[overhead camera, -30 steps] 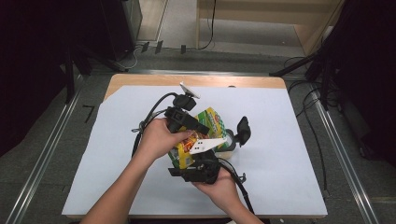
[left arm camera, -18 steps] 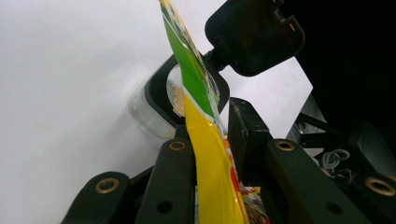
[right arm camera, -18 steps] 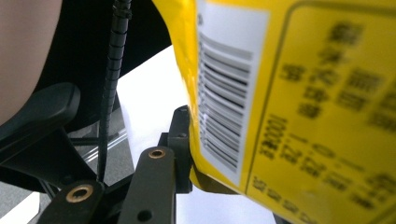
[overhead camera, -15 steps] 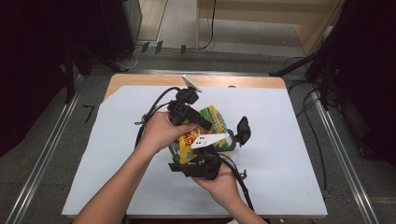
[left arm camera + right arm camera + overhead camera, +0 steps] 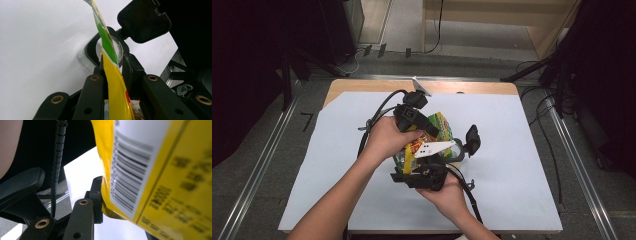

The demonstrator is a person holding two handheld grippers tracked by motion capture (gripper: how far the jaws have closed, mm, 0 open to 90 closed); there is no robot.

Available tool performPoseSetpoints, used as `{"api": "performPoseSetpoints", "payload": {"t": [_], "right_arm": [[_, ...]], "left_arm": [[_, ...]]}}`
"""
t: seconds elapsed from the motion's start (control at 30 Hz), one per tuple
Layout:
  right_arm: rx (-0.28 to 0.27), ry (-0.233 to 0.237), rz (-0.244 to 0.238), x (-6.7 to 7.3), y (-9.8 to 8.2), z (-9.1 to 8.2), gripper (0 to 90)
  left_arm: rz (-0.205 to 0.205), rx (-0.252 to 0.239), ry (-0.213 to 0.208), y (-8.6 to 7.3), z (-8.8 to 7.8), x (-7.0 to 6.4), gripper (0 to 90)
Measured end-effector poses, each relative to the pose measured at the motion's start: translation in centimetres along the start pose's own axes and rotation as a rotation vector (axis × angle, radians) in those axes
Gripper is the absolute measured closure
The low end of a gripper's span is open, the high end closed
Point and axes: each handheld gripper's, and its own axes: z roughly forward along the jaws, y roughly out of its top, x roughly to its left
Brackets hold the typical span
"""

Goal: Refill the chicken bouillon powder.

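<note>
Over the middle of the white paper-covered table, both of the person's hands work at a crinkly yellow and green snack bag, which is held up off the surface between the two grippers.

From the high view, the left hand carries the left gripper down onto the bag's far upper edge, its black cable looping away toward the table's far side. In the left gripper view, the two black jaws are pressed onto a thin fold of the bag, which runs edge-on between them as a green and yellow strip.

The right hand comes in from the near edge and holds the right gripper at the bag's lower end. In the right gripper view, the one jaw in sight lies against the bag's bottom corner, beside a white barcode panel; the other jaw is hidden behind the bag, so it seems pinched there, though the far contact cannot be seen.

Just beside the bag on the table stands a clear round container with a black hinged lid flipped open; the left gripper view shows its rim right behind the bag's edge.
</note>
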Motion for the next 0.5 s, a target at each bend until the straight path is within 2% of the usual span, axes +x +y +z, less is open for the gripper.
{"api": "performPoseSetpoints", "payload": {"t": [0.17,0.33,0.5], "right_arm": [[0.0,-0.009,0.001,-0.12,-0.18,-0.03,71.1],[0.002,-0.026,-0.03,0.07,-0.25,-0.12,73.5],[-0.01,-0.013,-0.028,0.0,-0.28,0.06,73.2]], "left_arm": [[0.001,-0.003,0.001,0.04,0.24,-0.16,78.3],[0.005,-0.013,-0.006,-0.04,0.04,-0.32,78.5],[-0.004,-0.026,0.001,-0.13,-0.28,-0.36,79.3]]}}
